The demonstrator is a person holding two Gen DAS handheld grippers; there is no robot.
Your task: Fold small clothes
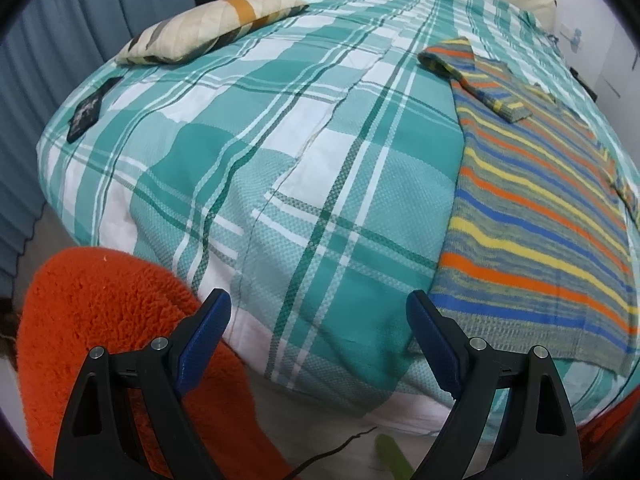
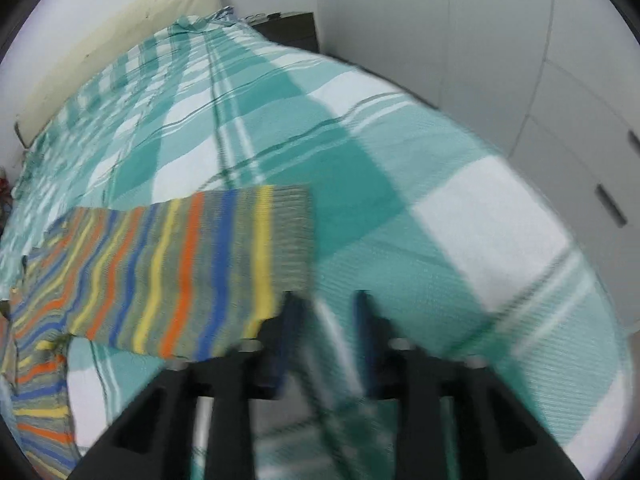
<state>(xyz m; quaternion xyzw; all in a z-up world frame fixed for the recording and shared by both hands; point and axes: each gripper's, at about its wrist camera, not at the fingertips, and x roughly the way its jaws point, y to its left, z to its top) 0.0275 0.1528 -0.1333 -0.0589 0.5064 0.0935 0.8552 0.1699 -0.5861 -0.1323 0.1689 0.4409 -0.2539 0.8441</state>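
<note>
Striped sweater [image 1: 540, 216]: small knit in grey with orange, yellow and blue bands, lying flat on the teal plaid bedspread [image 1: 280, 168] toward the near edge of the bed. Left wrist view: one sleeve [image 1: 474, 78] already lies folded across the upper body. Right wrist view: the other sleeve [image 2: 192, 272] lies stretched out flat on the spread, ribbed cuff at its outer end, just beside the right gripper [image 2: 326, 300].

Right gripper: jaws part-open, nothing between them; bare bedspread shows in the gap. The cuff edge sits against the outside of the left-hand finger in that view, not clamped. Frame is motion-blurred, so contact cannot be confirmed.

Left gripper [image 1: 318, 304]: jaws wide apart, empty, hovering over the bed's near edge just beside the sweater hem. Not touching cloth.

Step in hand (judgement): sleeve folding, one side done, second sleeve laid out and not yet folded in.

Next move (judgement): needs a clean pinch on the cuff, lift, carry across the body without dragging the torso panel.

Surroundings: pillow [image 1: 208, 28] at far side, orange fleece [image 1: 112, 320] below the bed edge, white cupboards [image 2: 520, 60] to the right.
</note>
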